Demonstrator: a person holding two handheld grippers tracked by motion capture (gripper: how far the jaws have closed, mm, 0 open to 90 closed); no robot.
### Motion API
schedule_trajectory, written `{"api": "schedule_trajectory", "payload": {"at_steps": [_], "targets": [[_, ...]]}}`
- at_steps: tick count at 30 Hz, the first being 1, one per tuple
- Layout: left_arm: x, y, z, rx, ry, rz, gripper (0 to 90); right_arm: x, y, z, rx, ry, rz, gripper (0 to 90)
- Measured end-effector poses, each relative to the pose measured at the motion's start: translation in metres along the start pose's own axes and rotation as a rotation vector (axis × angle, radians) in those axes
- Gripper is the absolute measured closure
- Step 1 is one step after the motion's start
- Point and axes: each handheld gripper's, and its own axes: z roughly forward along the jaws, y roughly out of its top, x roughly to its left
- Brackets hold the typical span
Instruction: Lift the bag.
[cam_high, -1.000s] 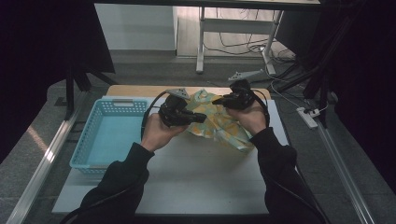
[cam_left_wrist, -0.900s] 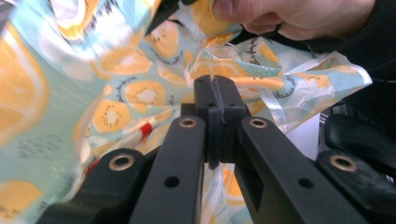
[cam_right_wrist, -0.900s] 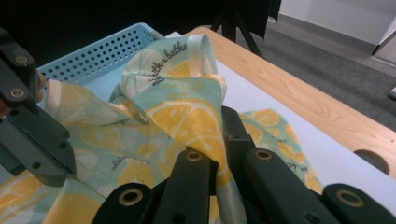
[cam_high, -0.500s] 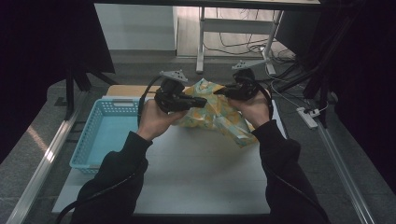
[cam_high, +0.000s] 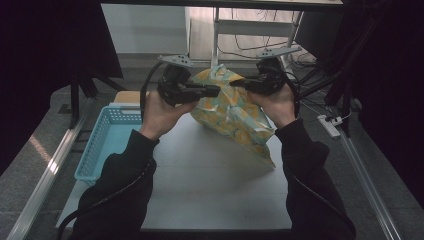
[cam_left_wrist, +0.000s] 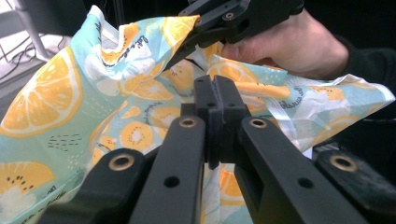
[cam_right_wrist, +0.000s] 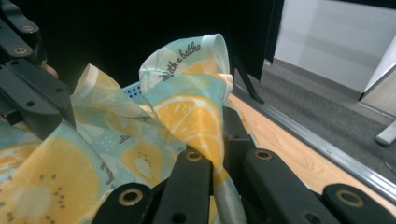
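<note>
Raised higher than before: both tongs and the fruit-print bag (cam_high: 235, 112), now hanging above the white worktop (cam_high: 210, 175); left tongs (cam_high: 216, 90) and right tongs (cam_high: 235, 83) clamped on its top edge, beside blue basket (cam_high: 107, 142)

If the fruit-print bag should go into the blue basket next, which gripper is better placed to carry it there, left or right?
Probably the left. Both the left gripper and the right gripper are shut on the bag, but the basket lies below the left one, so it would not cross over.
</note>
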Motion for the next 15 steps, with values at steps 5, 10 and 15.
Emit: {"api": "schedule_trajectory", "payload": {"at_steps": [5,10,15], "targets": [[0.0,0.009,-0.003,-0.018,0.015,-0.002,90.0,0.0,0.007,-0.005,-0.017,-0.008,-0.007,90.0],[0.01,0.009,0.005,0.012,0.087,-0.015,90.0,-0.007,-0.001,0.002,0.031,-0.057,-0.008,89.9],[0.021,0.012,0.019,0.055,0.118,-0.01,90.0,-0.019,-0.012,0.014,0.06,-0.083,0.012,89.8]]}}
